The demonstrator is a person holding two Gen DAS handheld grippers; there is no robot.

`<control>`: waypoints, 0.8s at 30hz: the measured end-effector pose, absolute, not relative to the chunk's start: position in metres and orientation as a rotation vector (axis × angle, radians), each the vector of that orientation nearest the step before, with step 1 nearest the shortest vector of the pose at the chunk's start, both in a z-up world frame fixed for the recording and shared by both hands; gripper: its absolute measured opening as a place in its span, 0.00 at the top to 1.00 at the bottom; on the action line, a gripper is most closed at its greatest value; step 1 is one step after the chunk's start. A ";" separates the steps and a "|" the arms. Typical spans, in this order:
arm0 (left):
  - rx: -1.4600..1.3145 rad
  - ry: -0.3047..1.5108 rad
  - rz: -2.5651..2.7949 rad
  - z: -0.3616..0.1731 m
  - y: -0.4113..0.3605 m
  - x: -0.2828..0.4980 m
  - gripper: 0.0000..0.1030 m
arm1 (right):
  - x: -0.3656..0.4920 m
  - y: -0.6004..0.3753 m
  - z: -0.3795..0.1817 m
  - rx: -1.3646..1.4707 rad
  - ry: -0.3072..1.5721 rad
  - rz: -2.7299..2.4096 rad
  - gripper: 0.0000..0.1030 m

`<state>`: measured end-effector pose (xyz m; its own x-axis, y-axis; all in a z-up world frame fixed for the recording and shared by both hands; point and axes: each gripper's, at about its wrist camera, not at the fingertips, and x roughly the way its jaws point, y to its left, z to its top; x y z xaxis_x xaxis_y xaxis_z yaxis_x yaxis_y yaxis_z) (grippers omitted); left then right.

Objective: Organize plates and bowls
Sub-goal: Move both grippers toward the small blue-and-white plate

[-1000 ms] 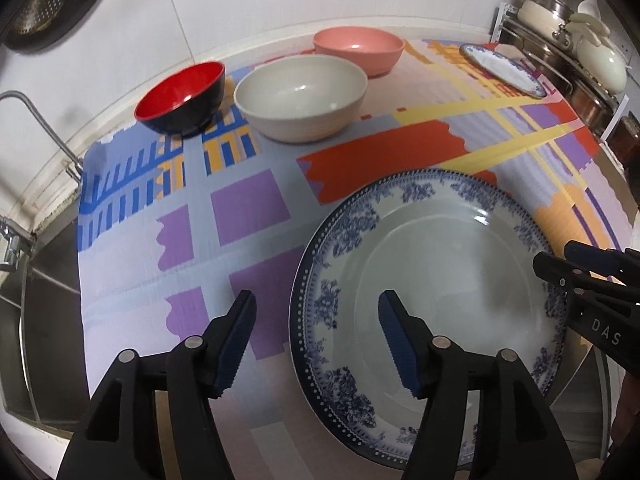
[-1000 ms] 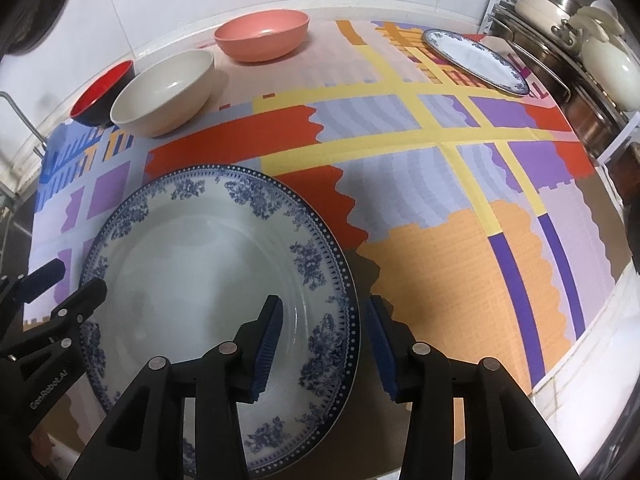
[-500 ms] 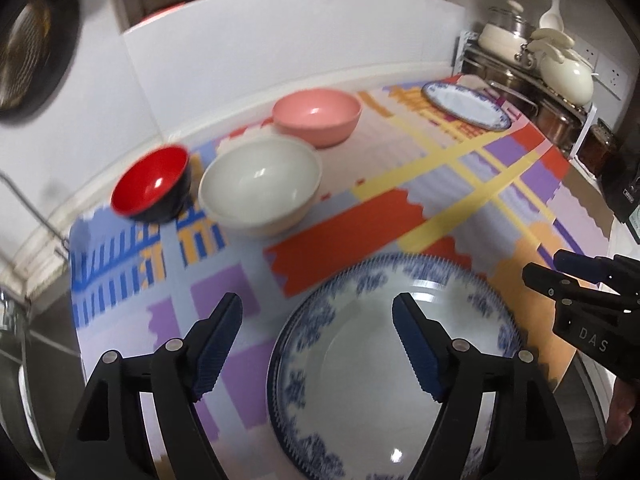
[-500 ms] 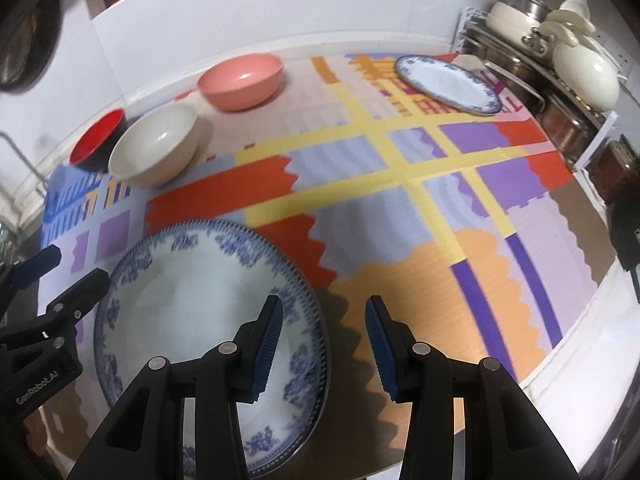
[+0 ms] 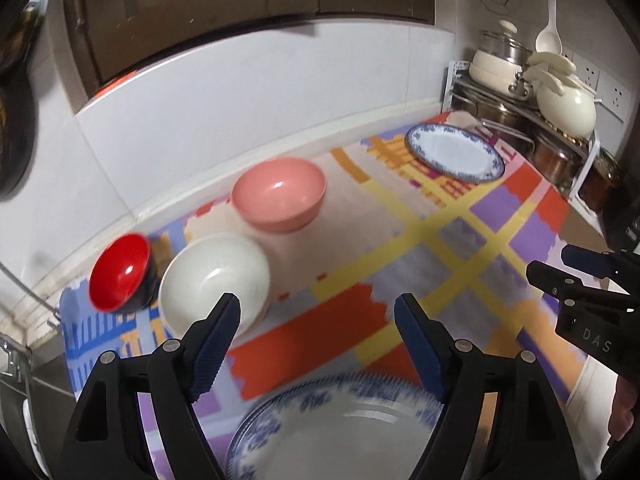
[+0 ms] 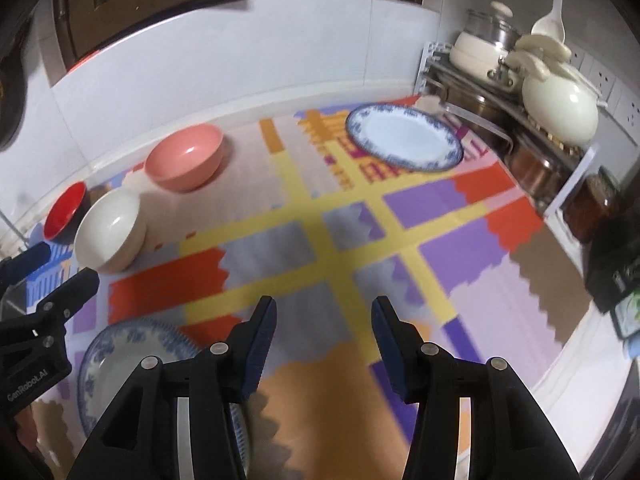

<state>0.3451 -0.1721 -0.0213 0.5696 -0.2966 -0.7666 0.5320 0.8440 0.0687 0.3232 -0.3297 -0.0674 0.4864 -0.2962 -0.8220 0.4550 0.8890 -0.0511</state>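
Now your left claw (image 5: 316, 316) stands wide and empty above the near blue-rimmed plate (image 5: 340, 432) on the surface (image 5: 440, 240); your right claw (image 6: 324, 320) is opening, nothing between its jaws. A second blue-rimmed plate (image 6: 404, 136) lies far right; pink bowl (image 5: 280, 194), white bowl (image 5: 214, 276) and red bowl (image 5: 118, 272) sit far left.

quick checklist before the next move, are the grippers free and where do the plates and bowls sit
1. Left gripper empty, jaws apart: ok.
2. Right gripper empty, jaws opening: ok.
3. Near plate flat on the mat, released: ok.
4. Far plate clear of the pot rack: cannot tell.
5. Pink bowl, white bowl, red bowl upright, unstacked: ok.
6. Bowls grouped into one stack: not ok.
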 end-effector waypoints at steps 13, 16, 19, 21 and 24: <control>0.364 0.803 -0.500 -0.011 -0.267 0.387 0.22 | 0.349 -0.427 -0.050 0.177 0.901 -0.501 0.47; 0.373 0.798 -0.501 -0.010 -0.286 0.395 0.22 | 0.356 -0.450 -0.049 0.188 0.889 -0.516 0.47; 0.375 0.792 -0.509 -0.008 -0.306 0.407 0.22 | 0.363 -0.471 -0.048 0.190 0.874 -0.539 0.47; 0.376 0.788 -0.514 -0.008 -0.319 0.413 0.22 | 0.366 -0.483 -0.048 0.192 0.863 -0.549 0.47; 0.380 0.780 -0.514 -0.009 -0.338 0.427 0.22 | 0.374 -0.503 -0.049 0.207 0.840 -0.545 0.47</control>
<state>0.4265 -0.3381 -0.0095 0.5997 -0.2948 -0.7439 0.5670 0.8126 0.1350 0.3742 -0.5029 -0.0491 0.5406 -0.3752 -0.7529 0.5345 0.8444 -0.0370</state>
